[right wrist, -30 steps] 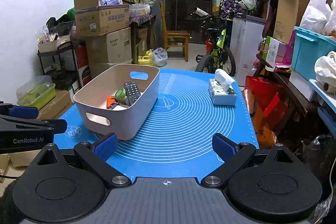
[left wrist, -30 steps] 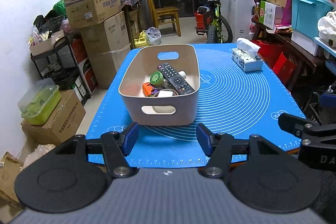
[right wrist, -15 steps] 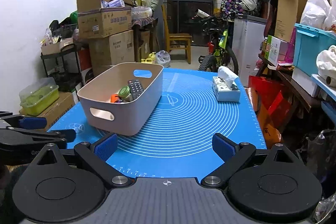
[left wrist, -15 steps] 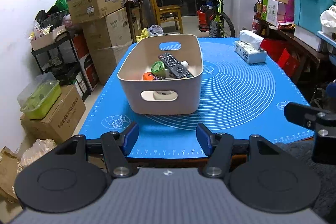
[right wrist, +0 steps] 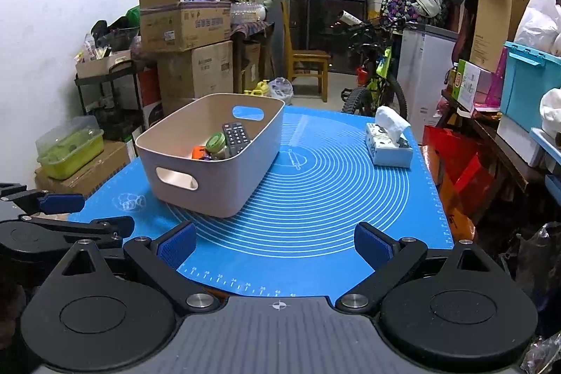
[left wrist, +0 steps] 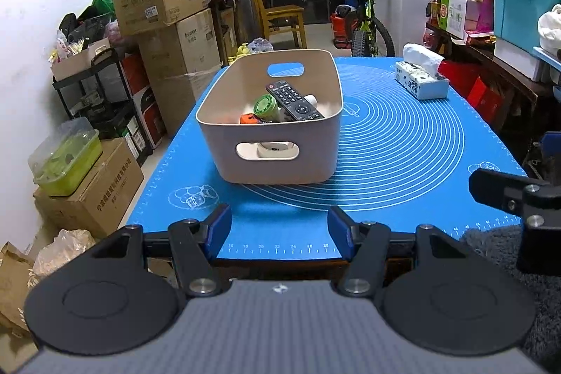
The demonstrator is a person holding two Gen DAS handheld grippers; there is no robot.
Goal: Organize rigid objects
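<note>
On the blue mat (left wrist: 403, 142), both the left tool (left wrist: 279, 230) and right tool (right wrist: 275, 244) gape empty, short of the bin (left wrist: 277, 160).

Bright indoor light overhead, sharp focus, dark night window, strong fisheye bending with vignetted corners

we see the remote control (left wrist: 294, 100) in the bin (left wrist: 277, 160), frame centre; tissue box (left wrist: 420, 81) upper right on the mat (left wrist: 403, 142).

A beige plastic bin (left wrist: 277, 142) with cut-out handles sits upright on a blue mat, holding a black remote control (left wrist: 293, 101), a green-lidded jar (left wrist: 265, 105) and a small orange object (left wrist: 247, 119).
</note>
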